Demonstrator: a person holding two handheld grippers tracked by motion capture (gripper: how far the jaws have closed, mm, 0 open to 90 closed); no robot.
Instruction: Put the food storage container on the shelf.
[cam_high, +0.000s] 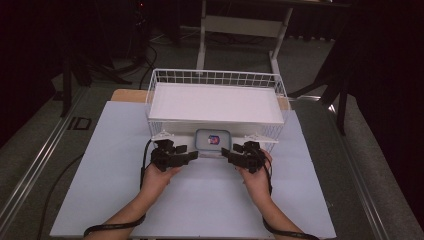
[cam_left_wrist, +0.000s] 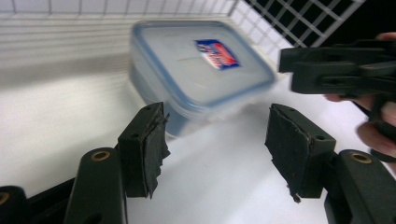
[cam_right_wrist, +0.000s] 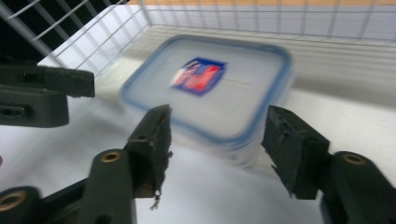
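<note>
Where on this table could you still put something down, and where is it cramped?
The white table sheet lies bare to the left and right of the wire rack, and the rack's top shelf is bare too. It is crowded under the rack's front, where the lidded container sits between the left gripper and right gripper.

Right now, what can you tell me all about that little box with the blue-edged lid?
The box is small, with rounded corners. It looks like see-through plastic with a frosted lid that has a blue rim, and the lid is on. A red and blue sticker sits on top. The box lies flat on the white shelf, under the upper level of the wire rack, at its open front. The left tongs and right tongs stand open just before it, not touching it.
</note>
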